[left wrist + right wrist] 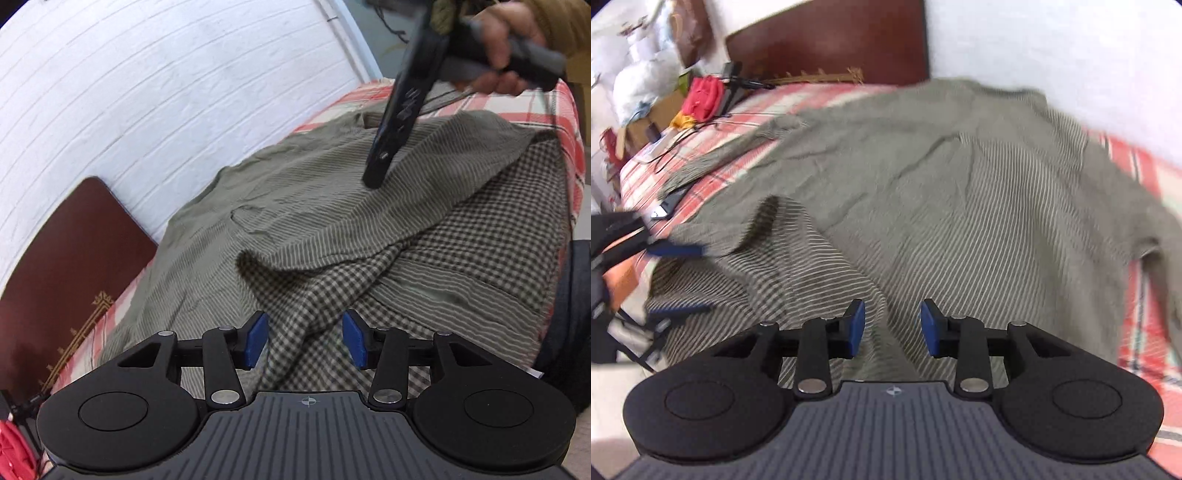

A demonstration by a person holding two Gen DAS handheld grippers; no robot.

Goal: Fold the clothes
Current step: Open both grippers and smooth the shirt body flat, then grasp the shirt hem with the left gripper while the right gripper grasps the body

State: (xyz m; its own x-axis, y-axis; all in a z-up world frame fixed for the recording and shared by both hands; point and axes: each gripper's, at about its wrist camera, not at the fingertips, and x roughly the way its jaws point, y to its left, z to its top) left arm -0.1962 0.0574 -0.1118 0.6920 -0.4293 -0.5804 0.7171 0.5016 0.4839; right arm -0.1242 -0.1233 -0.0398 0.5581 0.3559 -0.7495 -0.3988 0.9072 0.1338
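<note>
1. Left wrist view: the left tongs (306,339) gape wide over the checked lining of a striped green shirt (295,206).
2. That shirt lies spread on the plaid bed (1152,173).
3. Right tongs (893,326) hover wide, empty.

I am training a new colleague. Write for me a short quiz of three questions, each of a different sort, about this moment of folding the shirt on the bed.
1. True or false: the left gripper is clamped shut on the cloth.
2. Multiple choice: the turned-over edge of the grey striped shirt shows an inner side that is A) plain red, B) small dark checks, C) floral.
3. Fill the gap: the shirt lies on a red and white plaid ____.

Key:
1. False. Its blue pads stand apart, with cloth between them.
2. B.
3. Bedsheet. The right gripper is open above the shirt too.
</note>
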